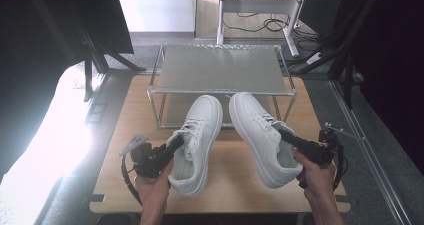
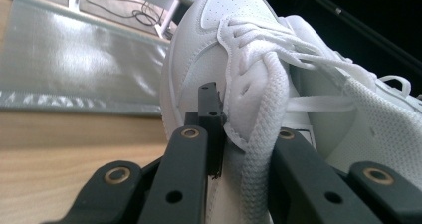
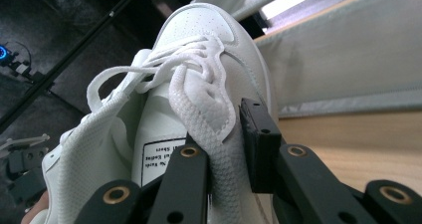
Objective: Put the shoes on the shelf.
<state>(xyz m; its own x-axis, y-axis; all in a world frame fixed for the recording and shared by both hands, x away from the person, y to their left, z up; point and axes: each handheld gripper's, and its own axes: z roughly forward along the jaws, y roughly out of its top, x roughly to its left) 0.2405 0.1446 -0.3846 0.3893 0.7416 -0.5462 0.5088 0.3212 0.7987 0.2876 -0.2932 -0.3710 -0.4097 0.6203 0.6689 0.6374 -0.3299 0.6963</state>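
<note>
Two white lace-up sneakers lie side by side on the wooden table (image 1: pixel 125 135), toes toward a metal shoe rack (image 1: pixel 220 67). My left gripper (image 1: pixel 175 144) is shut on the left sneaker (image 1: pixel 200 135) at its tongue and collar; in the left gripper view the jaws pinch the padded tongue (image 2: pixel 249 84) of this sneaker (image 2: pixel 199 59). My right gripper (image 1: pixel 281 133) is shut on the right sneaker (image 1: pixel 257 135) the same way; the right gripper view has the jaws clamped on the tongue (image 3: pixel 204 104) of that sneaker (image 3: pixel 199 25). The right sneaker is tilted onto its side.
The two-tier rack with mesh shelves stands at the table's back centre; its lower shelf (image 1: pixel 172 112) opens toward the sneakers. Dark frames and stands flank the table, and cables lie on the floor (image 1: pixel 270 25) behind. Bright glare falls at the left.
</note>
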